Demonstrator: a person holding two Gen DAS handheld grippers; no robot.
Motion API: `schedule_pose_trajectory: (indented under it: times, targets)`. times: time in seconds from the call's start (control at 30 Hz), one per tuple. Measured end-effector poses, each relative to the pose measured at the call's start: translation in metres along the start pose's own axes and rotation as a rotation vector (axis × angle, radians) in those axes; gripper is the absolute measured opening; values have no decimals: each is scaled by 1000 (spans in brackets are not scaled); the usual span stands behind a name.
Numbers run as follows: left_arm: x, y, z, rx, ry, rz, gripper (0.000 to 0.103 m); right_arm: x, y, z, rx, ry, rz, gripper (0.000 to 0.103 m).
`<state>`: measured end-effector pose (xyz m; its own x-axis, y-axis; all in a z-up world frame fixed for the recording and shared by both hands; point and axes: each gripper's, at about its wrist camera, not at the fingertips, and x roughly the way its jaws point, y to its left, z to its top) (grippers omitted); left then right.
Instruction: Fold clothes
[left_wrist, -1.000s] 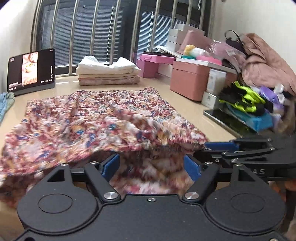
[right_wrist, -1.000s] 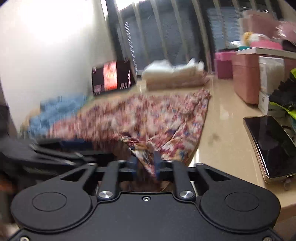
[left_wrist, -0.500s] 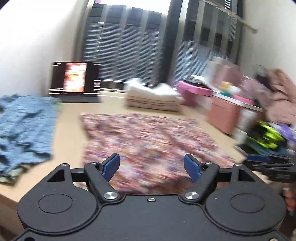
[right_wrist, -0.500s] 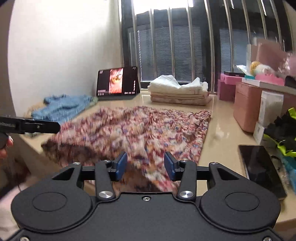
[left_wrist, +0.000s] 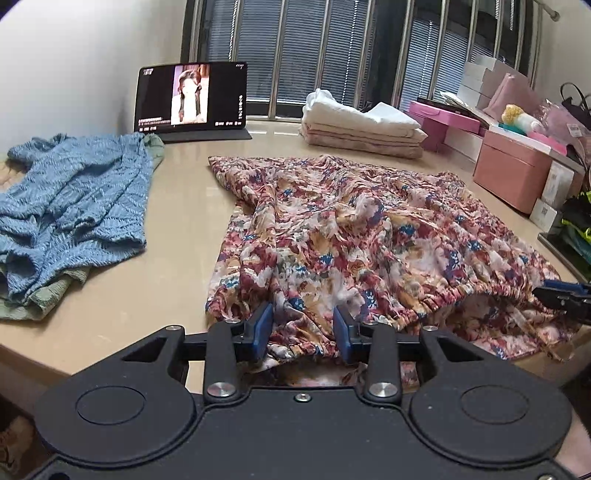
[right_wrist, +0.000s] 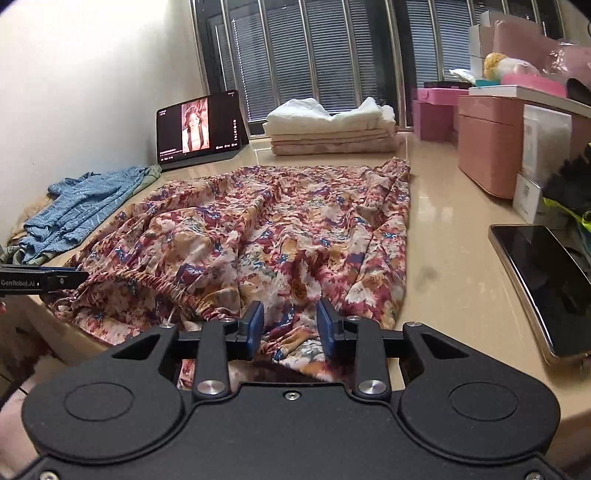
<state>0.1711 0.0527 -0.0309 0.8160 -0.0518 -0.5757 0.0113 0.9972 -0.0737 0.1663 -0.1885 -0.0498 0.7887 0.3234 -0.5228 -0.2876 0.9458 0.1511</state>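
A floral red, cream and blue garment (left_wrist: 354, 236) lies spread and rumpled on the beige table (left_wrist: 184, 192), its elastic waistband at the near edge. It also shows in the right wrist view (right_wrist: 266, 236). My left gripper (left_wrist: 302, 325) is open, its blue pads either side of the near left hem. My right gripper (right_wrist: 289, 322) is open over the near right hem. Each gripper's tip shows in the other's view, the right gripper (left_wrist: 561, 295) at the right edge and the left gripper (right_wrist: 44, 282) at the left edge.
A crumpled blue knit garment (left_wrist: 70, 206) lies at the left. A tablet (left_wrist: 192, 98) playing video stands at the back. Folded cream towels (left_wrist: 362, 123) sit behind. Pink boxes (left_wrist: 513, 170) and clutter line the right. A phone (right_wrist: 546, 277) lies at the right edge.
The right gripper has let go of the floral hem and now stands open. The garment has dropped flat on the table. The left gripper's pads have narrowed and sit at the near left hem.
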Motion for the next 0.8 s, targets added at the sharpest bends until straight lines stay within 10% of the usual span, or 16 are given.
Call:
schedule_pose_trajectory:
  times: [0.17,0.23,0.4,0.8]
  targets:
    - [-8,6,3,-43,-35,-24,52,-8,5,3,-4,-14,-14,42]
    - [-21,13,6,-72,-90,-27,79,-11,7,5,-6,-20,-20,55]
    - [-61,22,10,-89,-211,-8,103,-47,14,13,-8,-93,-12,94]
    - [-85,-1,-36,-50,-123,-59,103,-69,58,-15,-80,54,-34,101]
